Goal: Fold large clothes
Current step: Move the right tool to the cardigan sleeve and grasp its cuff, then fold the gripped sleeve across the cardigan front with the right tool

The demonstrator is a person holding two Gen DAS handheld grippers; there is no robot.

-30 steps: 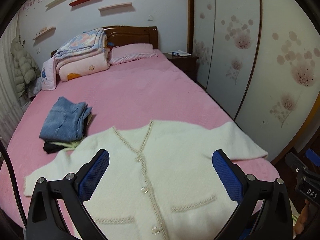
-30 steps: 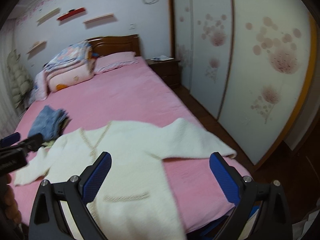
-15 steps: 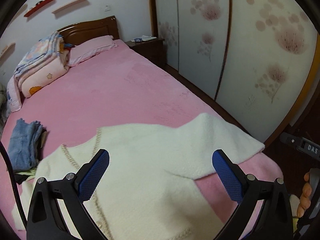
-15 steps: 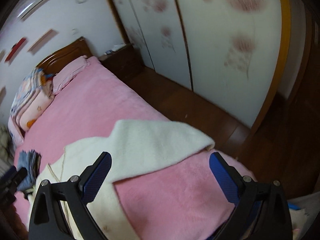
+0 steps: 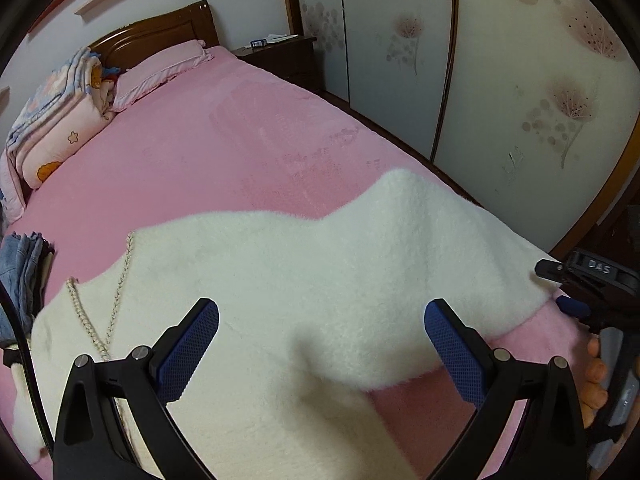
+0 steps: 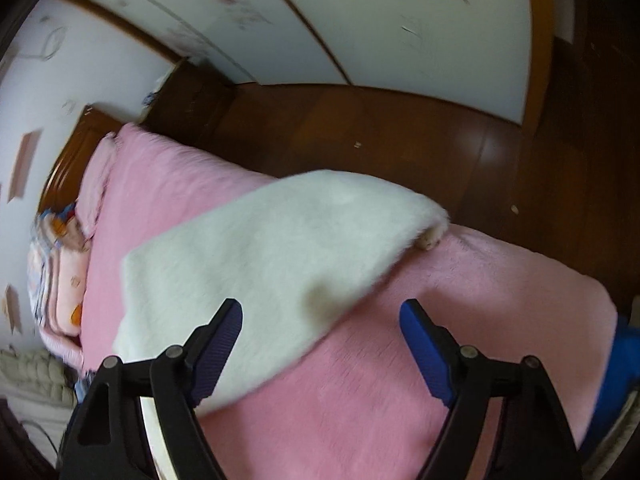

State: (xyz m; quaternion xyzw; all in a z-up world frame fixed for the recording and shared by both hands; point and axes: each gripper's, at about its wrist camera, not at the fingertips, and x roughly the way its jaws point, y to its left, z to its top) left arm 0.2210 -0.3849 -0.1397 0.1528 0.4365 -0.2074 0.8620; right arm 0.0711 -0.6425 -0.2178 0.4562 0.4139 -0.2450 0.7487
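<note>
Down at the foot of the pink bed (image 5: 168,152), the white fluffy cardigan (image 5: 280,280) lies spread flat, its beaded neckline at about nine o'clock in the left wrist view and one sleeve (image 5: 440,240) reaching out toward three o'clock, where its cuff meets the bed's edge. The left gripper (image 5: 321,344) hovers over the cardigan's body with its jaws standing wide apart, released, the blue pads clear of the fabric and nothing pinched between them. At three o'clock in that same view the right gripper (image 5: 576,280) shows just beside the sleeve's cuff, with the fingers (image 5: 594,372) of the person's hand wrapped on its handle below. From the right wrist view, the right gripper (image 6: 320,344) tilts down over the bed; its jaws are closing yet still apart, with the lower edge of the sleeve (image 6: 280,248) lying between them and not gripped. A stack of folded jeans (image 5: 20,272) sits at nine o'clock, and folded quilts (image 5: 60,120) and a pillow (image 5: 160,68) rest at about ten o'clock by the wooden headboard (image 5: 160,32).
</note>
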